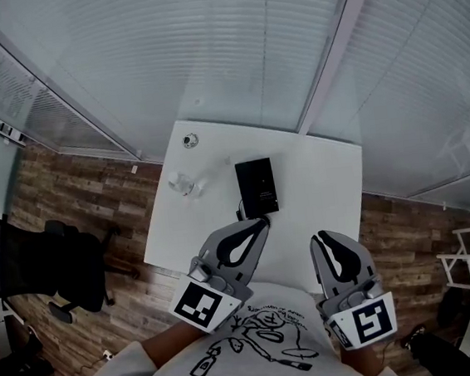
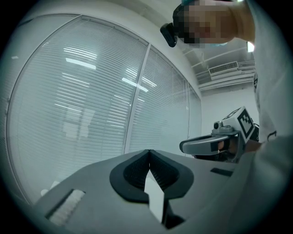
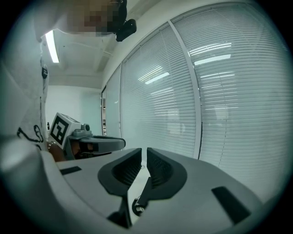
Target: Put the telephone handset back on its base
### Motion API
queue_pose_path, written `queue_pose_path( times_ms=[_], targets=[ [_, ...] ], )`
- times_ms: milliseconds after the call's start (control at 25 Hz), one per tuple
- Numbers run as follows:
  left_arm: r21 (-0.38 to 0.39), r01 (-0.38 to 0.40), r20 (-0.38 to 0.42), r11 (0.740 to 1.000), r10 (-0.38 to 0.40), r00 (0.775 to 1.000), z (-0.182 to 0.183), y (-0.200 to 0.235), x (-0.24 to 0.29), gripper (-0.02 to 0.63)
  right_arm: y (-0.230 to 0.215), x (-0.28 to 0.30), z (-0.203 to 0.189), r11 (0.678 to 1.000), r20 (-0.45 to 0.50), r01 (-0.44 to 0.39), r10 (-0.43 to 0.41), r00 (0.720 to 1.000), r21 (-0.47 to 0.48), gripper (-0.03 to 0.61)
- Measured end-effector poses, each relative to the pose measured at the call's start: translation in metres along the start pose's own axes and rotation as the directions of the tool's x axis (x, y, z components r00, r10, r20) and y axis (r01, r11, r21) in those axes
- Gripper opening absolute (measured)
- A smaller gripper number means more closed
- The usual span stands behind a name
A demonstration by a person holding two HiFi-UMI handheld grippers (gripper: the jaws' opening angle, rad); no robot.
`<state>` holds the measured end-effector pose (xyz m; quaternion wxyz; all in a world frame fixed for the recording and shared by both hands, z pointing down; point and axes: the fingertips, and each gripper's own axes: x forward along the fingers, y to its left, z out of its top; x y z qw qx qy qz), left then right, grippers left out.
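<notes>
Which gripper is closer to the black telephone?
The left gripper: in the head view its tips nearly meet the telephone; the right gripper is further back.

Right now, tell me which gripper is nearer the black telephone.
Left. The left gripper reaches almost to the telephone's near edge; the right gripper is farther back and to its right.

Right gripper (image 3: 145,153) is sitting at 6 o'clock with its jaws drawn together, only a sliver showing between the ribbed pads and nothing held between them. Left gripper (image 3: 98,144) is poking in at 9 o'clock, its marker cube (image 3: 62,129) facing the camera. Window blinds (image 3: 219,91) are filling 12 through 4 o'clock, and a ceiling light strip (image 3: 51,45) is glowing at 10 o'clock.
</notes>
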<state>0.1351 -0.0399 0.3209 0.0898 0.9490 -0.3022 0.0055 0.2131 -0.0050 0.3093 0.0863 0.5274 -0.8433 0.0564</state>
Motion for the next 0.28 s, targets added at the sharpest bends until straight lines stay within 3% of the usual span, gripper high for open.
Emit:
queue_pose_path(
  times_ms=[280],
  targets=[
    [0.004, -0.005, 0.002, 1.000, 0.005, 1.000, 0.0034, -0.0055, -0.0053, 0.005, 0.0032, -0.0066, 0.0044, 1.000, 0.004, -0.003, 0.003, 1.000, -0.005, 0.032]
  ],
)
